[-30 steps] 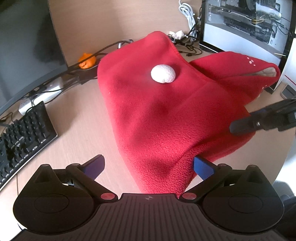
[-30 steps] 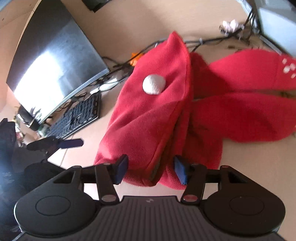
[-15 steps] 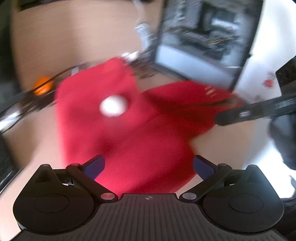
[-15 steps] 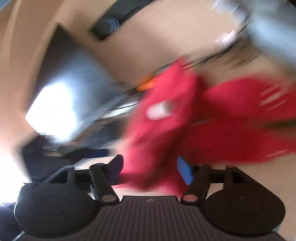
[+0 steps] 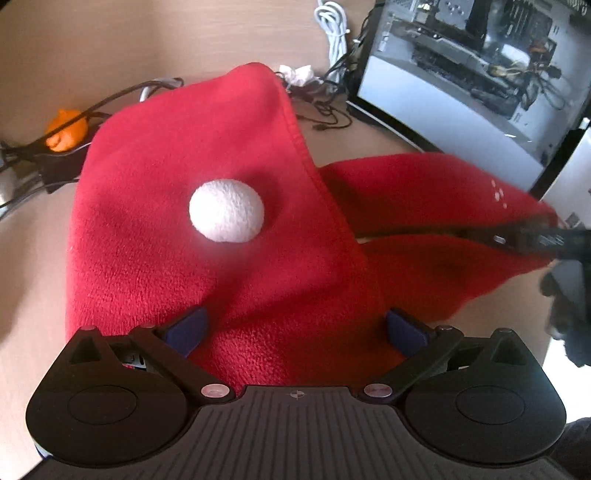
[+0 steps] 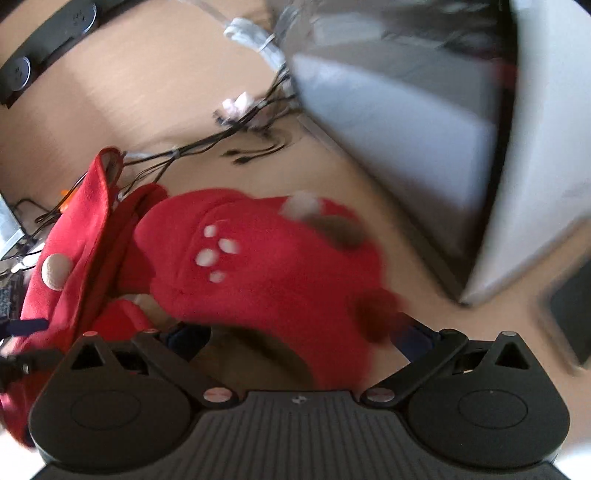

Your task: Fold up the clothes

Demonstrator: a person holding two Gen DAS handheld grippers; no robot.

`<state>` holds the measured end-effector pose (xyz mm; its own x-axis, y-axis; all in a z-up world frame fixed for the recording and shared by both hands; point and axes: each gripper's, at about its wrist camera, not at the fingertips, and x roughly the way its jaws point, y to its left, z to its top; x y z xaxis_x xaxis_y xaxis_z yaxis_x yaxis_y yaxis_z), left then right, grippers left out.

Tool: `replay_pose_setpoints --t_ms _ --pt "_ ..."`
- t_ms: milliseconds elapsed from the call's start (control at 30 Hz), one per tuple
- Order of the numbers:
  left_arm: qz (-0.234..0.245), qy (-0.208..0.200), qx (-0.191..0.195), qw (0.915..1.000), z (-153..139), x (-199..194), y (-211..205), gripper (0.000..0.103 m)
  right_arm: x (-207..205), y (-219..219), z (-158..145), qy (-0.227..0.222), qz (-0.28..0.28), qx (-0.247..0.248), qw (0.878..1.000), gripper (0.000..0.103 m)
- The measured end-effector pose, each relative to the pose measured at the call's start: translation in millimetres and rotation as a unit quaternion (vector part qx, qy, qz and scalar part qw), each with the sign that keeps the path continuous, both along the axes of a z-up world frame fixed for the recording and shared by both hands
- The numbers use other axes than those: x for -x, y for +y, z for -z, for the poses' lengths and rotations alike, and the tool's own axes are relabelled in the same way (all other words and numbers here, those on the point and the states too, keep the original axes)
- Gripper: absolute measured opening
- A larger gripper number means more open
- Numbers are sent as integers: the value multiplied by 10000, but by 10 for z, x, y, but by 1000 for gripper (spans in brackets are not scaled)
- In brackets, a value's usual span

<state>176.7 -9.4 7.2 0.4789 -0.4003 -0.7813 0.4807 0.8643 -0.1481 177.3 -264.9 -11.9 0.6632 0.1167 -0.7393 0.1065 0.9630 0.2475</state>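
A red fleece garment with a white pompom lies spread on the wooden desk. My left gripper stands open low over its near part, fabric between the fingers, pads apart from it. To the right lies a folded red section, where the right gripper's finger shows. In the blurred right wrist view that section bears a white paw print. My right gripper hangs over its near edge, jaws opening wide, fabric between them and not pinched.
A glass-sided computer case stands at the back right, with white and black cables and a crumpled tissue behind the garment. An orange object sits back left among cables. A dark flat item lies at the right.
My right gripper's jaws have widened, and it has swung right from the garment's near hem to the paw-print section. My left gripper has moved forward over the garment, still open.
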Motion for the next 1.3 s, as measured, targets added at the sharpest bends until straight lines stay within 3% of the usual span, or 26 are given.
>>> replay_pose_setpoints --t_ms 200,367,467,600,667,767,867,1000,1133,1300 --pt "-544 -31 -205 9983 16 94 51 103 -667 310 177 -35 -1043 264 9942 103" --pt "-1051 34 -266 9941 1 245 313 103 -868 493 131 -77 -1747 281 9842 103" --pt "-1131 -20 -255 9932 -5 290 381 103 -833 500 19 -349 -1632 579 9843 103" --pt "-1092 -60 -416 9931 -10 263 305 103 -842 503 -104 -732 -1091 1586 9786 103" --pt "-1042 -46 -467 9935 -25 251 276 103 -904 457 -151 -780 -821 1858 9760 103" --pt "-911 -119 -234 9955 -168 261 316 103 -935 344 -345 -1061 -468 2110 9706 103" --pt "-405 -828 49 9957 -507 353 296 103 -796 268 -721 -1624 -366 2184 9615 103" --pt "569 -1976 -229 9784 -783 346 -21 103 -680 388 -1095 -1995 -675 2257 9512 103" --pt "1043 -2505 -546 9609 -746 177 -416 103 -552 552 -1304 -2190 -928 2362 9421 103" --pt "1550 -2887 -552 9432 -691 57 -786 103 -462 681 -1368 -2285 -1037 2559 9336 103"
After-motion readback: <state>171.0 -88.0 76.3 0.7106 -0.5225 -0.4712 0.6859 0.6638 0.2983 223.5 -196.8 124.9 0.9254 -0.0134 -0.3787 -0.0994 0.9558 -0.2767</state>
